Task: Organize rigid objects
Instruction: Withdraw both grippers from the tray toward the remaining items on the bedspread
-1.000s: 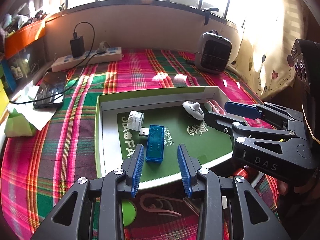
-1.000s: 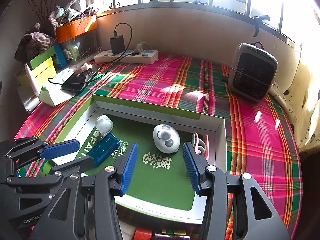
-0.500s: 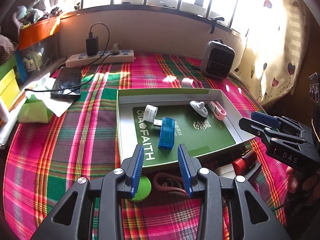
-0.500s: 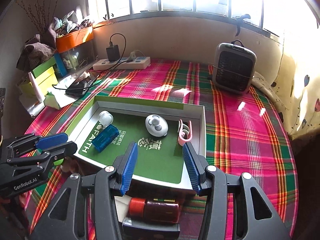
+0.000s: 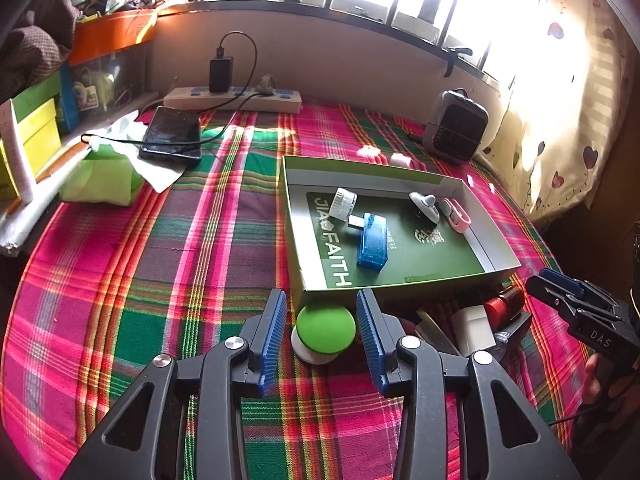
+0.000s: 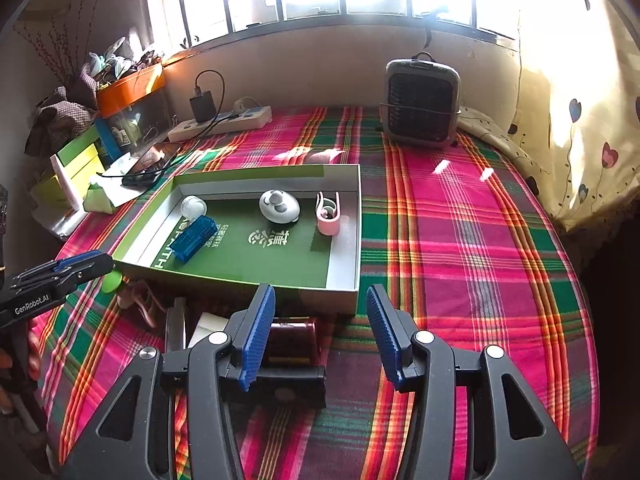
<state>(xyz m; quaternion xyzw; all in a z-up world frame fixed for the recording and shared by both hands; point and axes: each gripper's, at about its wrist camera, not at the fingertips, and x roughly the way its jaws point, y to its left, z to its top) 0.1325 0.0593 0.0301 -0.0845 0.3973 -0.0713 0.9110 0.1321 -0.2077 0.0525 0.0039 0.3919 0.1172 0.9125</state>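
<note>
Four items already sit in the green box (image 5: 496,268) ahead. The left gripper (image 5: 322,336) is opening, its blue pads straddling but not touching the green-capped round container (image 5: 325,330) on the plaid tabletop (image 5: 160,280). The right gripper (image 6: 320,336) hangs spread and empty over a dark red bottle (image 6: 294,340). Next: lower, pinch the container, lift it forward into the box.

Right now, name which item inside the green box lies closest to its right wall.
The pink clip, resting against the right wall of the green box. The white round piece, blue USB module and small white cylinder lie farther left.
</note>
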